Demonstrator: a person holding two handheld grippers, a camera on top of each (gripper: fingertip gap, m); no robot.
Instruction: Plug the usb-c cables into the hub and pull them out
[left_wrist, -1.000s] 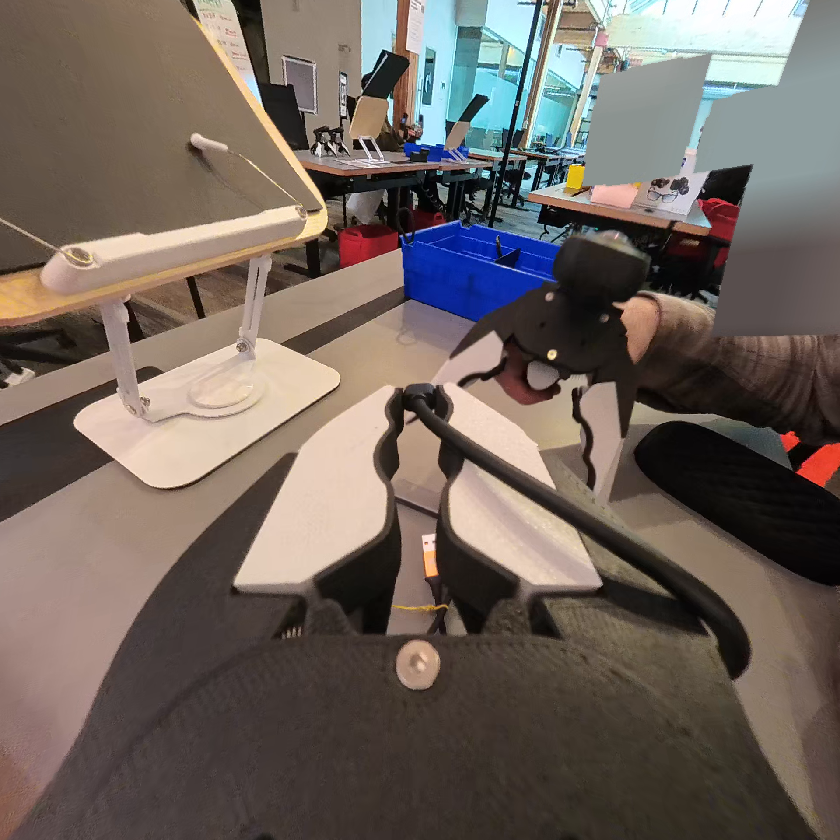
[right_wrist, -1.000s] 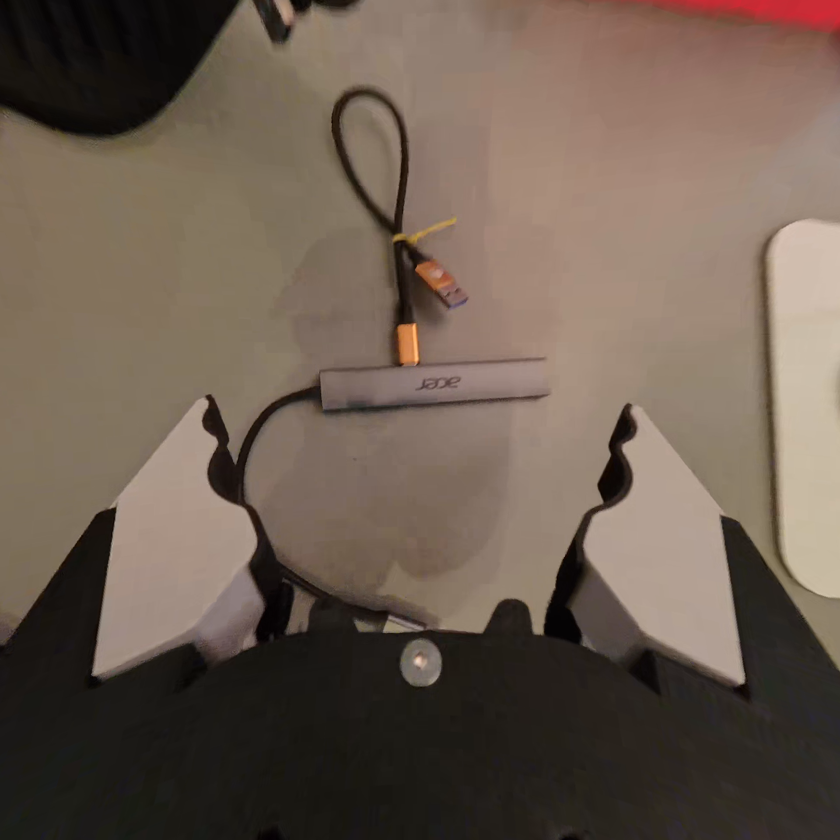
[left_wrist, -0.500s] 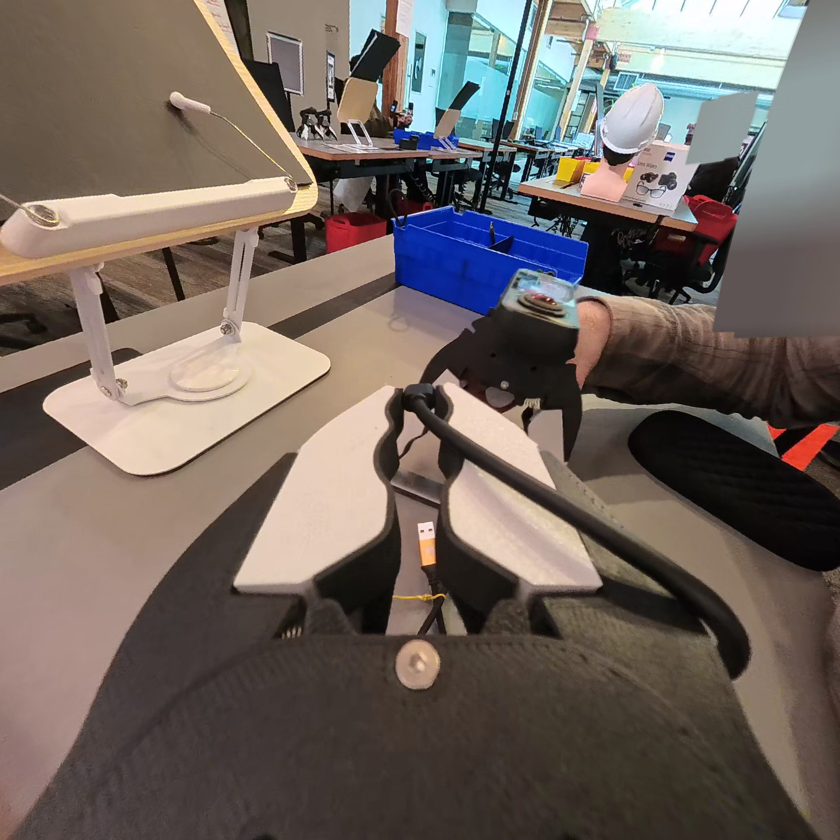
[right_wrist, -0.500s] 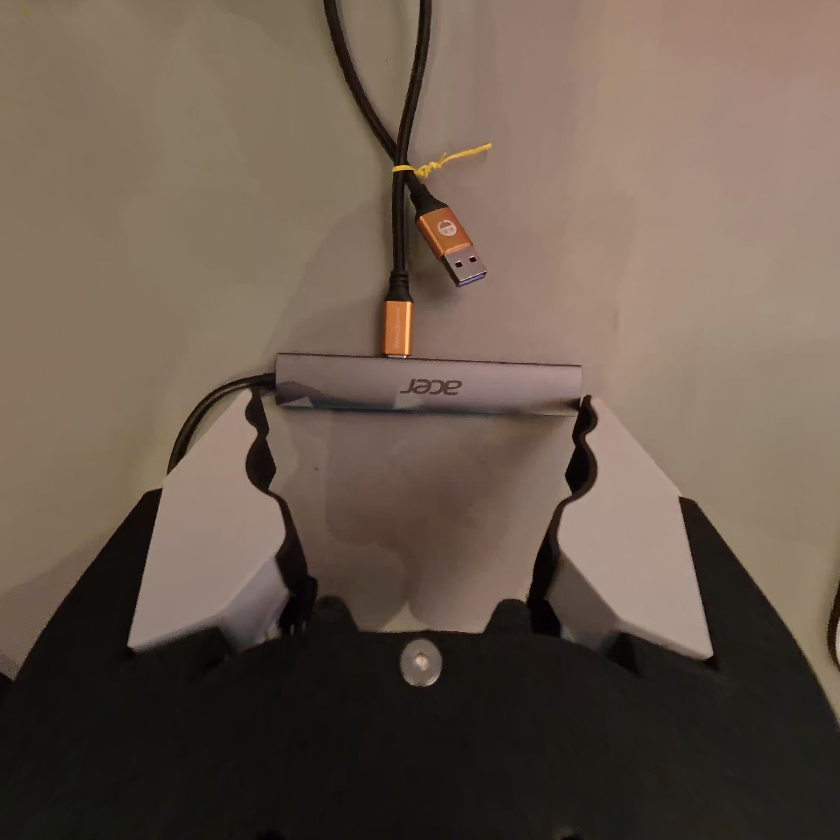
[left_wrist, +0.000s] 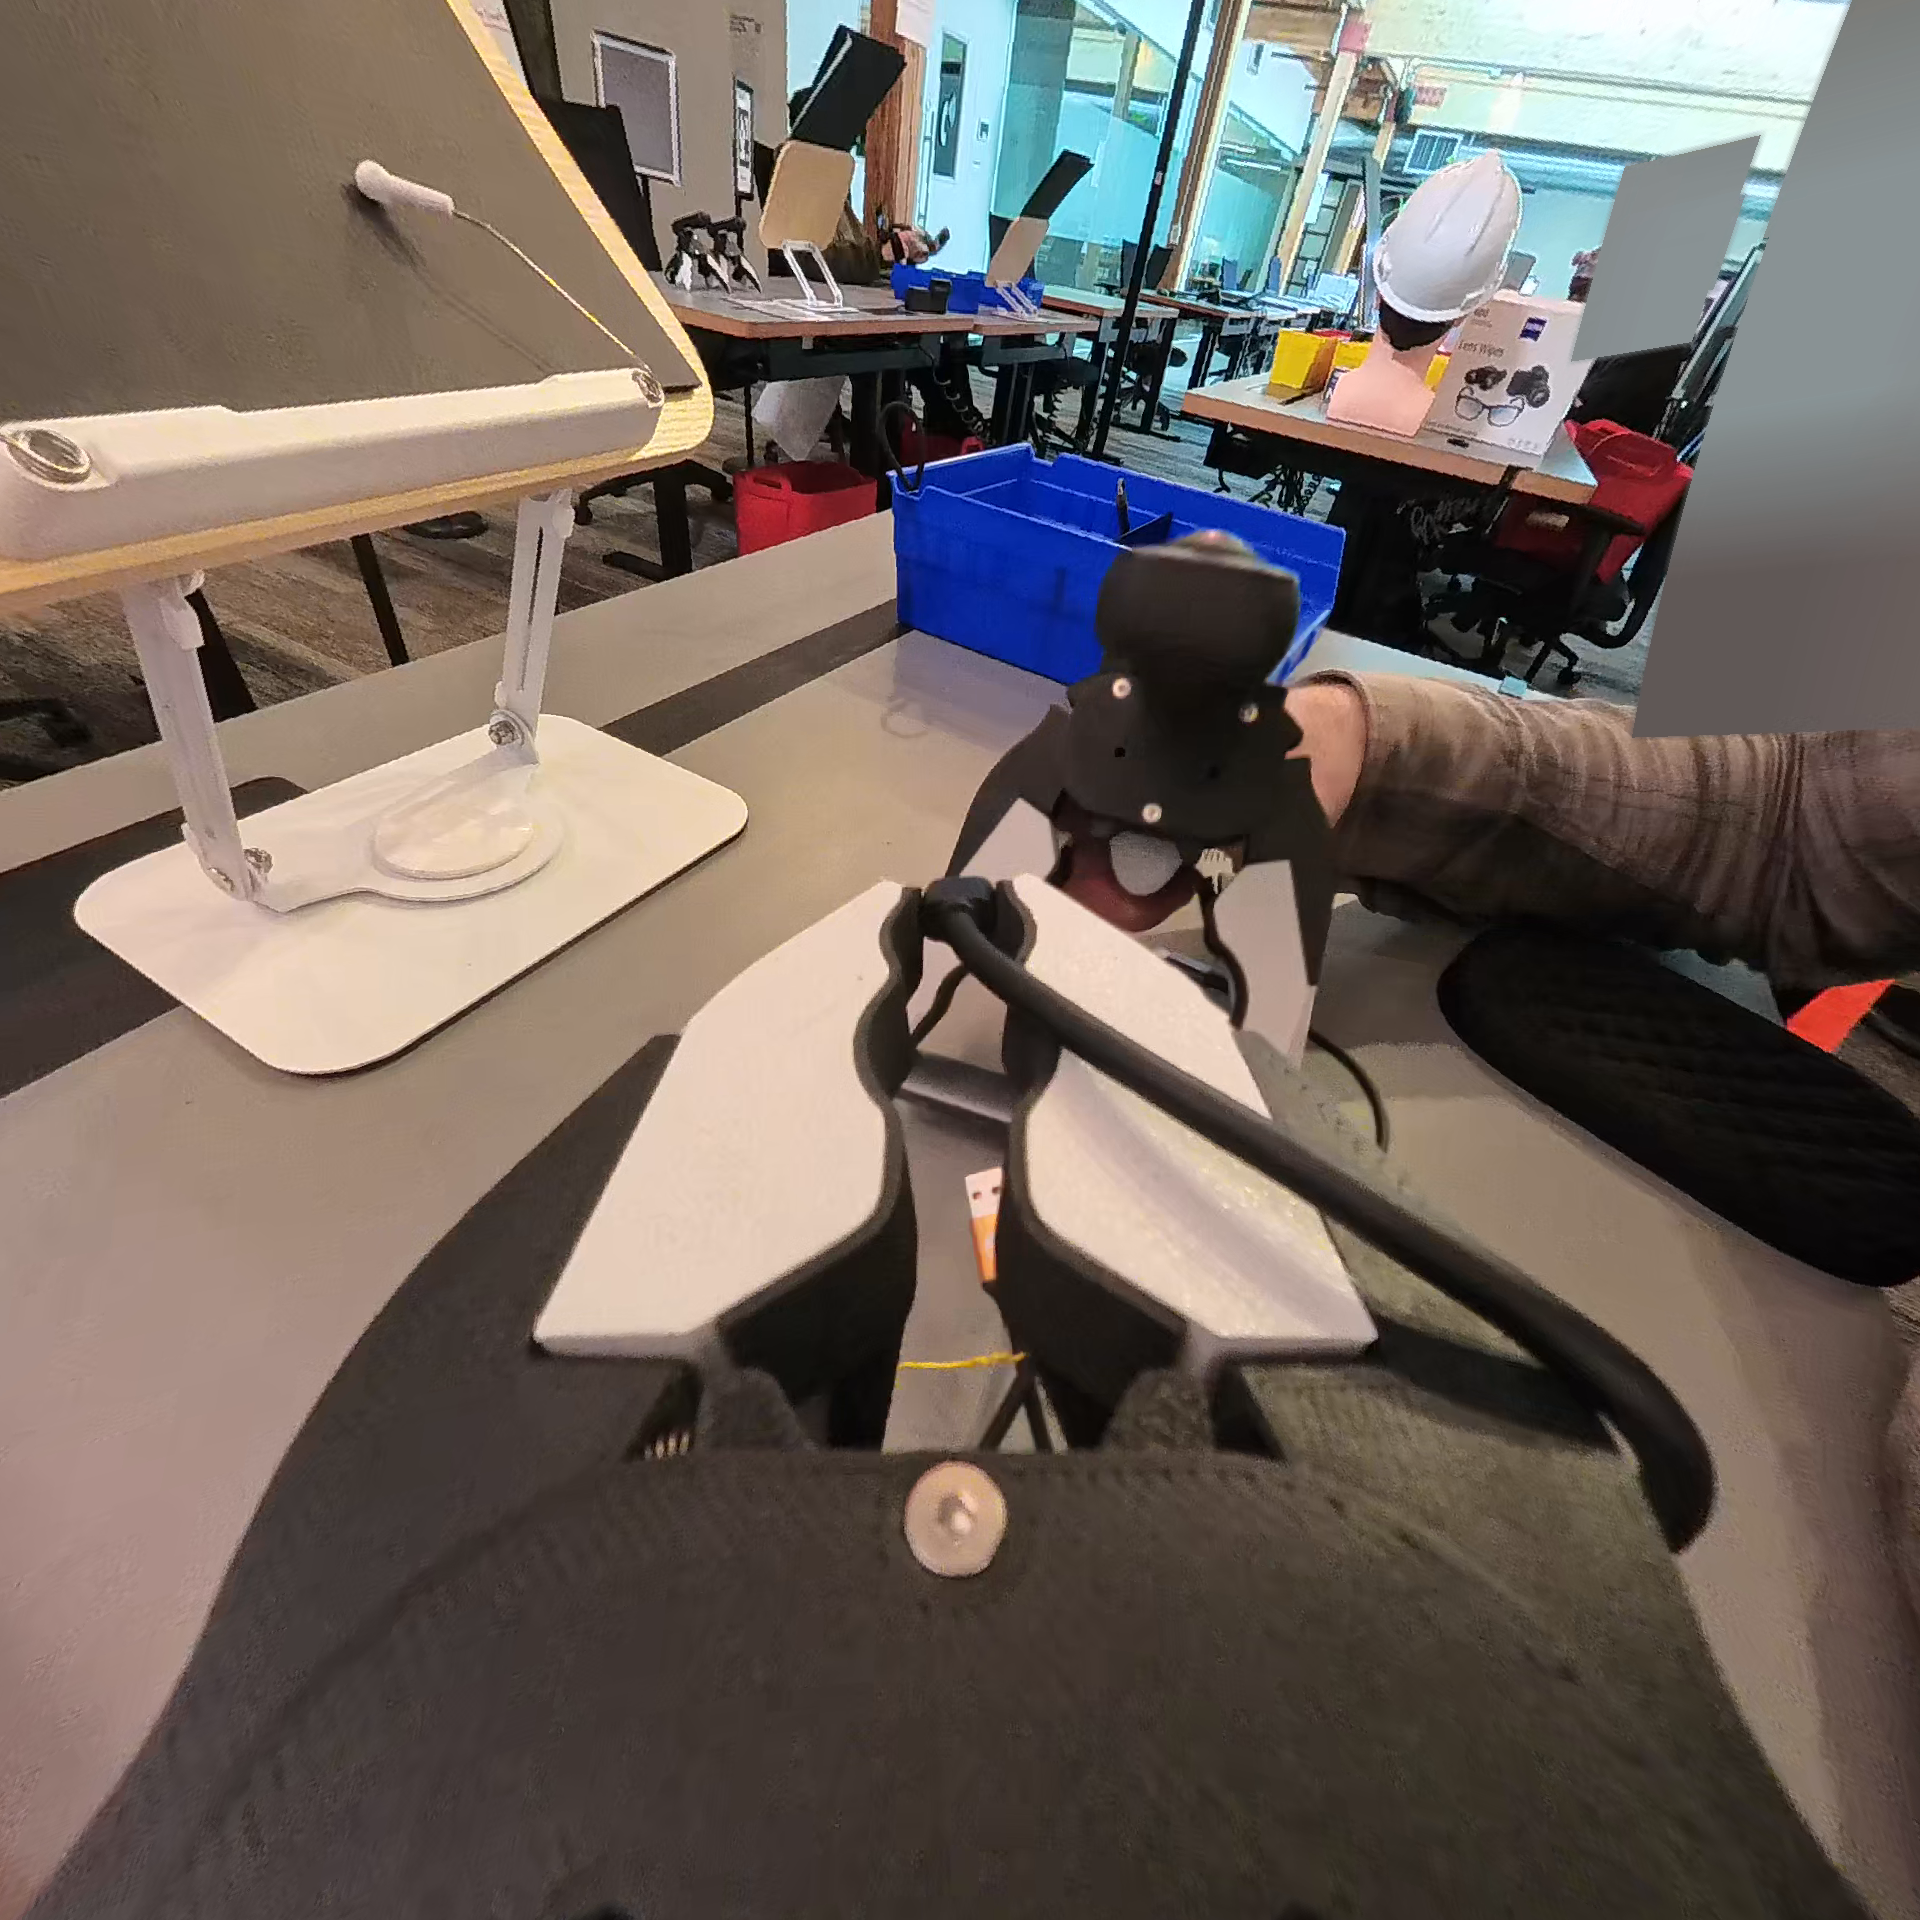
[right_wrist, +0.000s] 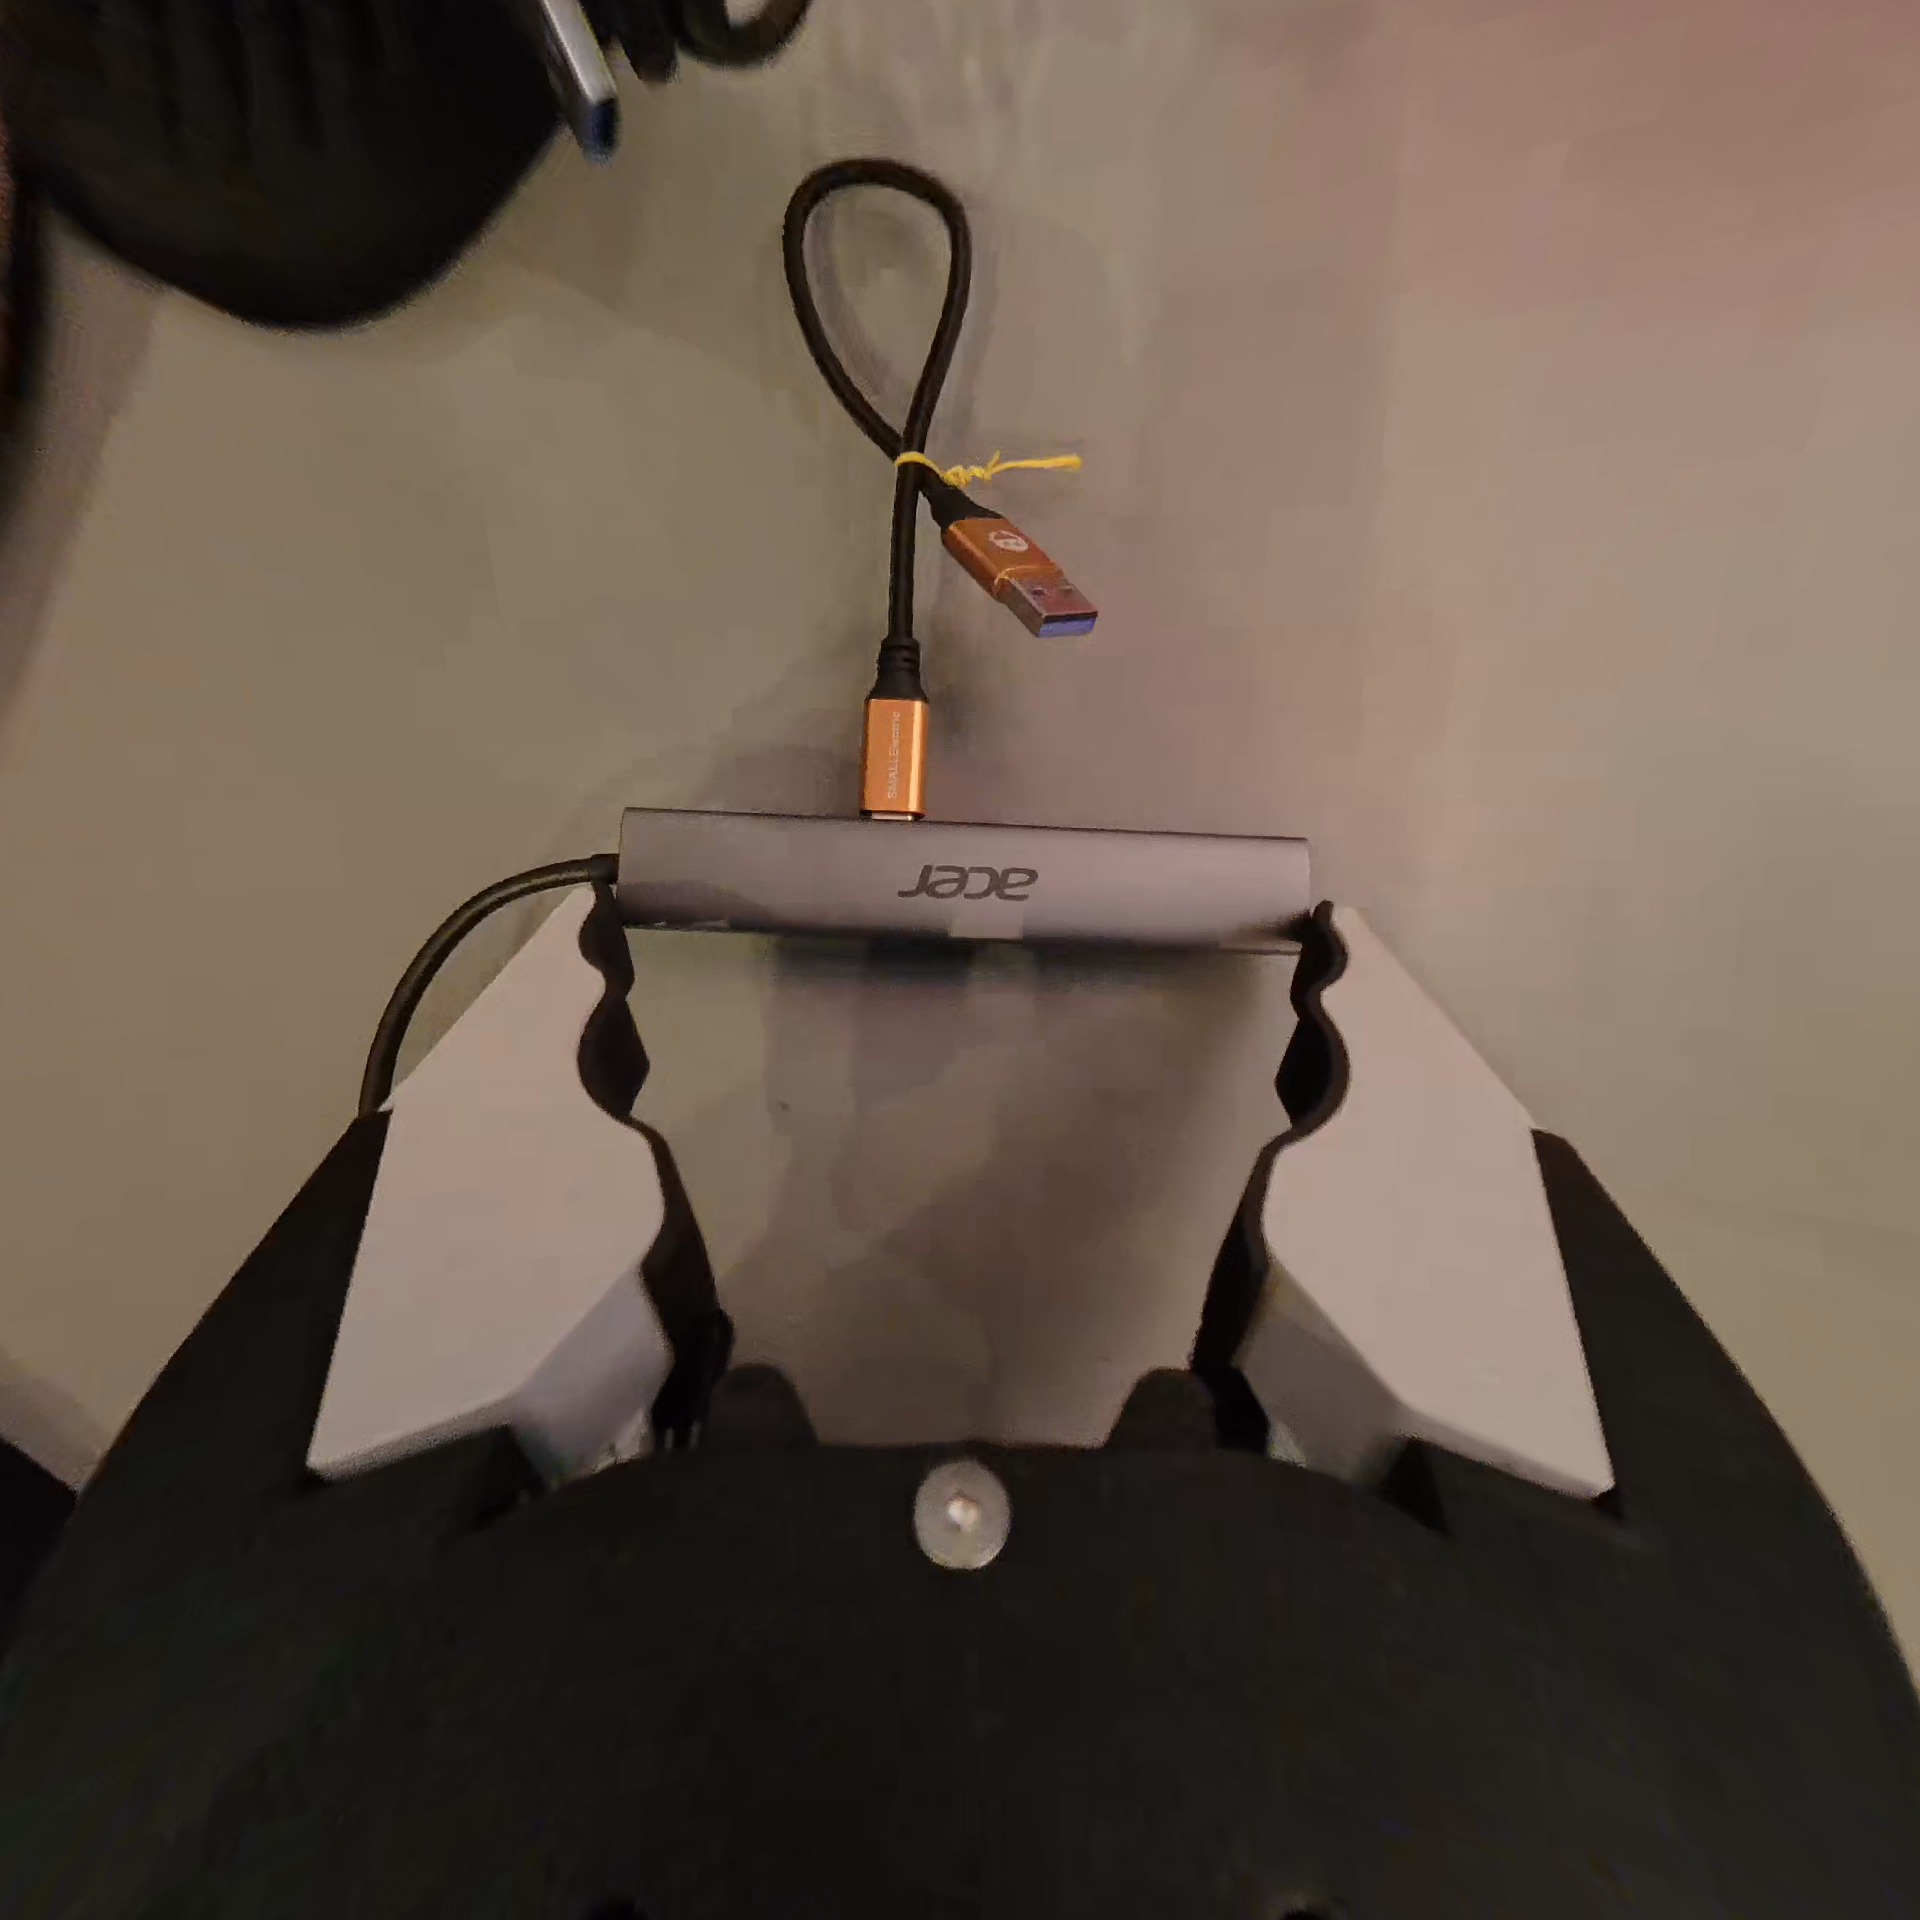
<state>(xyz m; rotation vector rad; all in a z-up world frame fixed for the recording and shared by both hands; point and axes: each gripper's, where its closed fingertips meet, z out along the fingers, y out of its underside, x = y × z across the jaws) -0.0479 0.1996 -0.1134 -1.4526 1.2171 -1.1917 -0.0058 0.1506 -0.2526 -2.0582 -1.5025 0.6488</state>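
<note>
A grey hub (right_wrist: 961, 883) lies crosswise at my right gripper (right_wrist: 961, 920). The gripper's two fingertips (right_wrist: 1320, 935) press on the hub's two ends, so it is shut on the hub. A short black cable's orange USB-C plug (right_wrist: 891, 753) sits in the hub's far side. Its orange USB-A plug (right_wrist: 1023, 582) lies free, next to a yellow tie (right_wrist: 987, 468). The hub's own black lead (right_wrist: 447, 935) leaves its left end. My left gripper (left_wrist: 961, 899) is shut on a thick black cable (left_wrist: 1247, 1132), held above the table over the hub (left_wrist: 951, 1081). The right gripper also shows just beyond it (left_wrist: 1195, 790).
A white stand (left_wrist: 416, 883) carrying a tilted board stands at the left. A blue bin (left_wrist: 1039, 561) sits behind the right gripper. A black mesh pad (left_wrist: 1662, 1091) lies at the right under a person's sleeve (left_wrist: 1610, 810). A silver plug tip (right_wrist: 582, 94) shows at the top left. There is about 15 cm between the tips of the two grippers.
My right gripper came down to the hub and narrowed its fingers until the tips met the hub's two ends. My left gripper stayed shut on the black cable.
</note>
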